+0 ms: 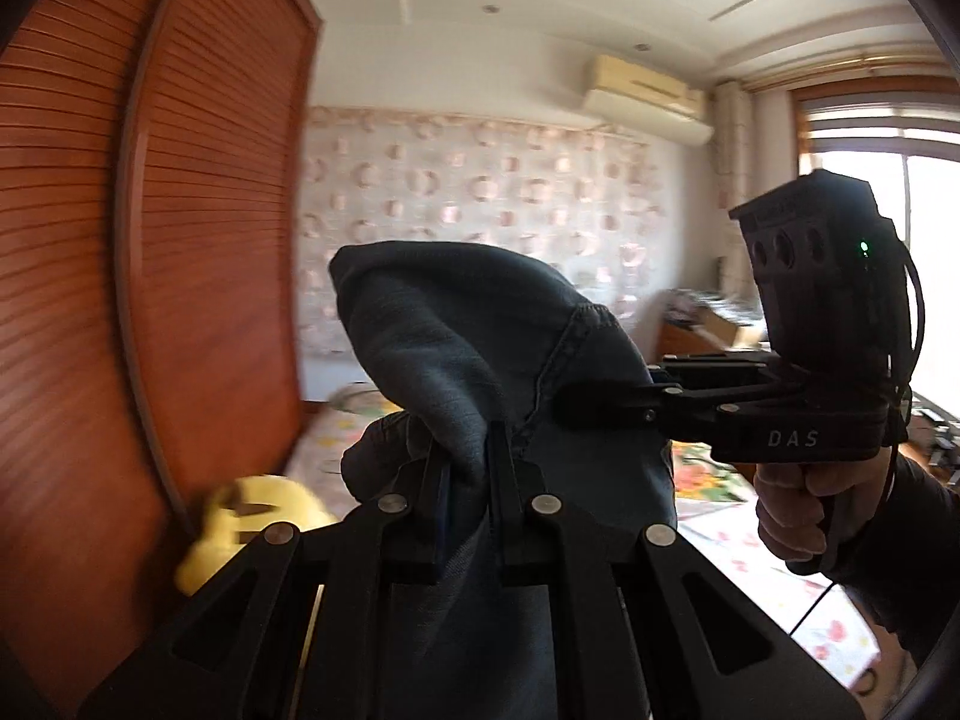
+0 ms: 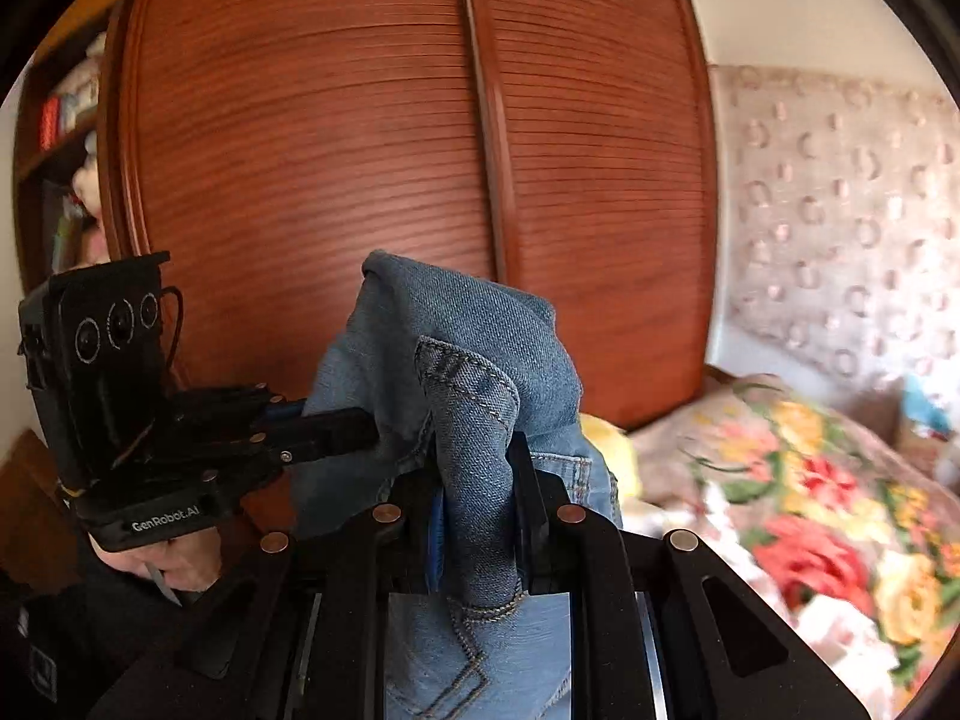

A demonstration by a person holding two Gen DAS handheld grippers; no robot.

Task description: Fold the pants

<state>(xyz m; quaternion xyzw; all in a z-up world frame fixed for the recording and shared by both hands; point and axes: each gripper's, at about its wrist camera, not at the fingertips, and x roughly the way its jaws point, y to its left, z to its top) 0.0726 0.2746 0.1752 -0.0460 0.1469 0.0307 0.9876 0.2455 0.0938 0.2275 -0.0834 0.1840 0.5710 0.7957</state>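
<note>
Blue denim pants [image 1: 456, 348] are held up in the air between both grippers. My left gripper [image 1: 471, 468] is shut on a bunched fold of the denim. My right gripper [image 2: 480, 480] is shut on another part of the pants [image 2: 474, 360], near a stitched seam and belt loop. The right gripper [image 1: 576, 411] shows from the side in the left wrist view, clamped on the cloth. The left gripper [image 2: 354, 426] shows likewise in the right wrist view. The rest of the pants hangs below, hidden by the grippers.
A brown louvred wardrobe [image 2: 372, 138] stands close ahead. A bed with a floral cover [image 2: 810, 510] lies low to the right. A yellow soft toy [image 1: 240, 522] sits by the wardrobe. A window [image 1: 924, 210] and a wall air conditioner [image 1: 648, 96] are farther back.
</note>
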